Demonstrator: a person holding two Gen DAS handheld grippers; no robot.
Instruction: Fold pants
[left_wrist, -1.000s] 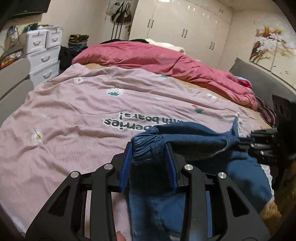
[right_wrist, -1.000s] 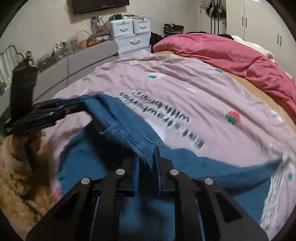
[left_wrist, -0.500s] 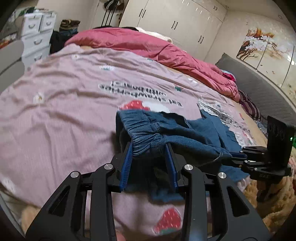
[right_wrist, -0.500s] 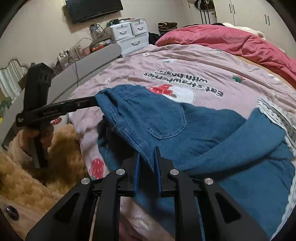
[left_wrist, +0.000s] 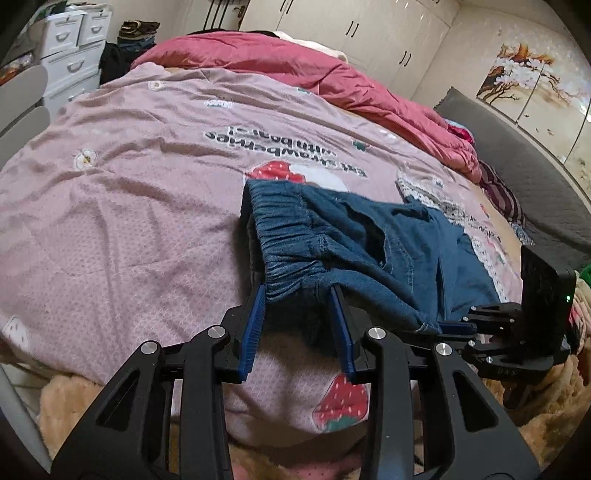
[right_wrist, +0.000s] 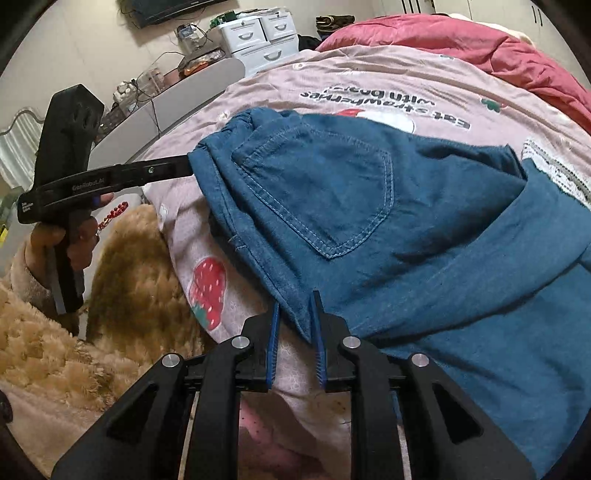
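While both grippers pinch it, pants (left_wrist: 354, 236) lie mid-frame on pink bedspread (left_wrist: 122, 206); left gripper (left_wrist: 297, 314) jaws clamp the elastic waistband, right gripper (right_wrist: 295, 314) jaws clamp a denim edge.

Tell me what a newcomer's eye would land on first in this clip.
The blue denim pants dominate, spread over the near edge of the pink strawberry-print bedspread. The left hand-held gripper pinches the gathered elastic waistband, and the right hand-held gripper clamps a fabric edge below the back pocket. Behind lies a rumpled red duvet.
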